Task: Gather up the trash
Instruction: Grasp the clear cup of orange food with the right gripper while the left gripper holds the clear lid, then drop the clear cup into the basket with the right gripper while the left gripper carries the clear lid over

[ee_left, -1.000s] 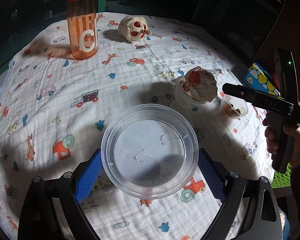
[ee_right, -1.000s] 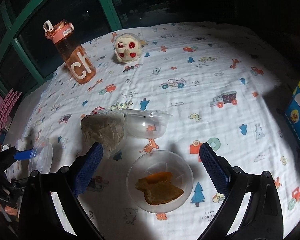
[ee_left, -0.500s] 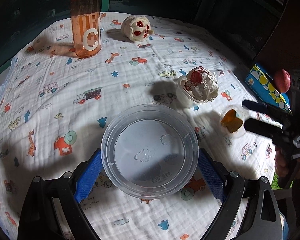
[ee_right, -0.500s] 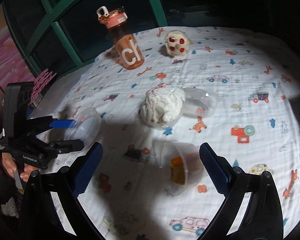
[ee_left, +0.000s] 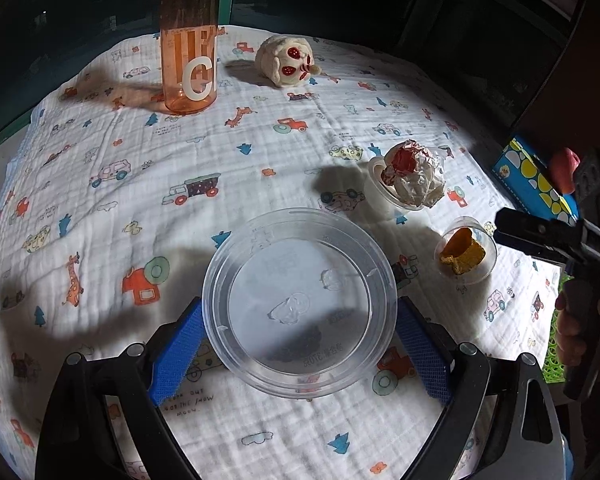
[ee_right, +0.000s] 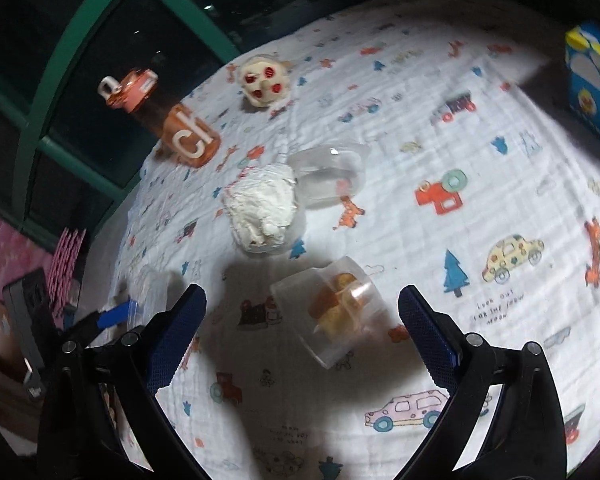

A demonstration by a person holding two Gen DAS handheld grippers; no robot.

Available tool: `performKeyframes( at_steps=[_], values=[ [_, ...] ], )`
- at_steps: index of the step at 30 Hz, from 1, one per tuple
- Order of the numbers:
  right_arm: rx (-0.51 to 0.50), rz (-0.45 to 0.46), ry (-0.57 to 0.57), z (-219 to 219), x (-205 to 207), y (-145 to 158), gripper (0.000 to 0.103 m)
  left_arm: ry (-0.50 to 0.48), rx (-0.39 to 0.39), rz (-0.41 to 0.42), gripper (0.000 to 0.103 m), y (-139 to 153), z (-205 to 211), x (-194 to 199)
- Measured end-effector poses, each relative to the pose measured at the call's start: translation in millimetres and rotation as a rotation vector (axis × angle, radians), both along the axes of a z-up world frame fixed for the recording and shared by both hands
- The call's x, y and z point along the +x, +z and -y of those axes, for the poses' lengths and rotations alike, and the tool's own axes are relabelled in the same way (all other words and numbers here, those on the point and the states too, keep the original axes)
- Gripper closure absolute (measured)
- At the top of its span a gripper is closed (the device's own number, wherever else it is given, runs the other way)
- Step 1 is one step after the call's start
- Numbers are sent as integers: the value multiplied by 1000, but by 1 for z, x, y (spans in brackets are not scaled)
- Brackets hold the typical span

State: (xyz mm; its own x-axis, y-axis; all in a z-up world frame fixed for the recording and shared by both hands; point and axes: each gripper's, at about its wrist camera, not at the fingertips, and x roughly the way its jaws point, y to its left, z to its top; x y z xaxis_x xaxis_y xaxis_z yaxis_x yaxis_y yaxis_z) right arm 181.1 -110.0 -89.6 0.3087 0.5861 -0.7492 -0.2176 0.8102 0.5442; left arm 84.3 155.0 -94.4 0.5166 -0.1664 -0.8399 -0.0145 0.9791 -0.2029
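Note:
My left gripper is shut on a clear round plastic bowl and holds it above the patterned cloth. A small clear cup with orange food scraps lies on the cloth to its right; in the right wrist view this cup lies on its side between the pads of my right gripper, which is open. Beyond it a clear cup holds crumpled white paper, with an empty clear cup beside it. My right gripper also shows at the right edge of the left wrist view.
An orange water bottle and a cream toy with red spots stand at the far side of the cloth-covered table. A blue and yellow box sits off the right edge. Dark windows lie behind.
My right gripper has come lower and closer to the tipped cup with orange scraps, which now sits between its pads. My left gripper still holds the bowl, shifted slightly.

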Motion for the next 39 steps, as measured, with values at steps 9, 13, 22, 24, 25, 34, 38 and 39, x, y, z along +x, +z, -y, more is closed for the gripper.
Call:
performKeyframes(
  at_steps=[9,13,22,24,25,34,38,39],
  values=[
    [163,-296,-202,16,17,-35,25,-5,-4,8,14,1,-1,-1],
    [177,-334,-250,18,20,-41,37,1,-8,10,14,2,-2,-2],
    [75,-123,-163,8,-9,-16,41,1,-9,23,14,7,3,-6],
    [8,-25,-137,1,-20,-7,41,-2,-11,26,14,8,6,-7],
    [-37,31,-123,-2,-28,-2,42,-3,-11,28,14,9,8,-7],
    [-275,363,-60,-17,-86,15,45,-33,-8,53,14,21,27,-10],
    [-270,361,-82,-11,-89,16,47,-46,-6,63,14,26,34,-10],
    [-261,358,-91,-7,-89,17,47,-48,-7,63,14,27,36,-10]
  ],
)
